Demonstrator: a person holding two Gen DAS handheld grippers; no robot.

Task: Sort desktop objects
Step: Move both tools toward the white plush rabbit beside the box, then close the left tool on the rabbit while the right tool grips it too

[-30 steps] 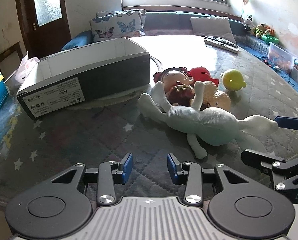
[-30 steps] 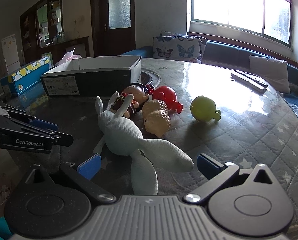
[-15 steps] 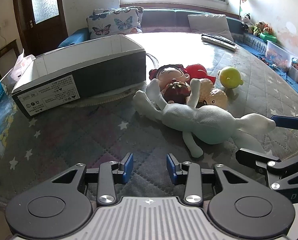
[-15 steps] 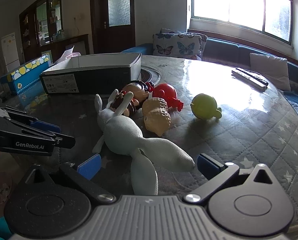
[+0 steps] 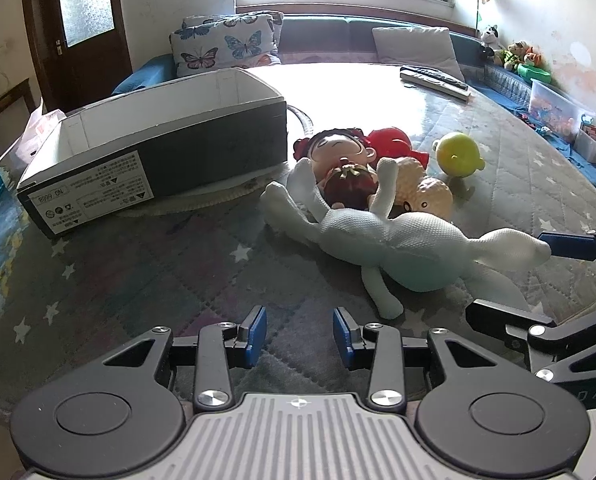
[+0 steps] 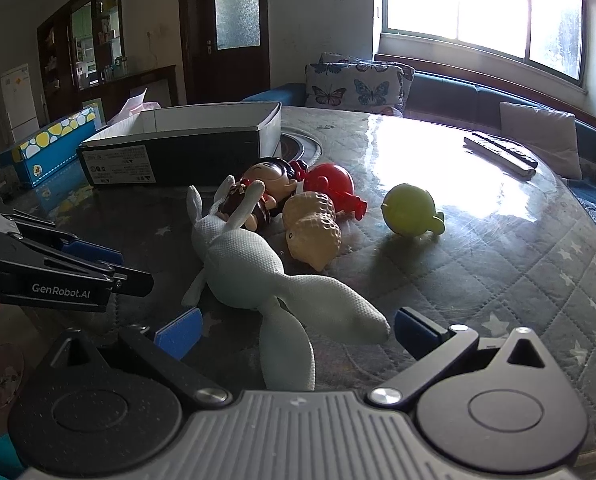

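Note:
A pale green plush rabbit [image 5: 402, 244] lies on the quilted table, its ears toward my right gripper. Behind it are a black-haired doll [image 5: 338, 148], a small brown doll [image 5: 350, 186], a red toy [image 5: 390, 140], a tan hedgehog toy [image 5: 426, 194] and a yellow-green ball toy [image 5: 458, 156]. An open black-and-white box [image 5: 158, 136] stands to the left. My left gripper [image 5: 298, 336] is open and empty in front of the rabbit. My right gripper [image 6: 294, 332] is open, its jaws either side of the rabbit's ears [image 6: 330, 304], not closed on them.
Two remote controls [image 6: 502, 152] lie far across the table. A blue dotted box [image 6: 46, 144] sits off the left edge. A sofa with butterfly cushions [image 5: 226, 44] runs behind the table. The table's front edge is just below both grippers.
Both grippers have edged slightly closer to the toys. Neither gripper's opening has changed, and the toys have not moved.

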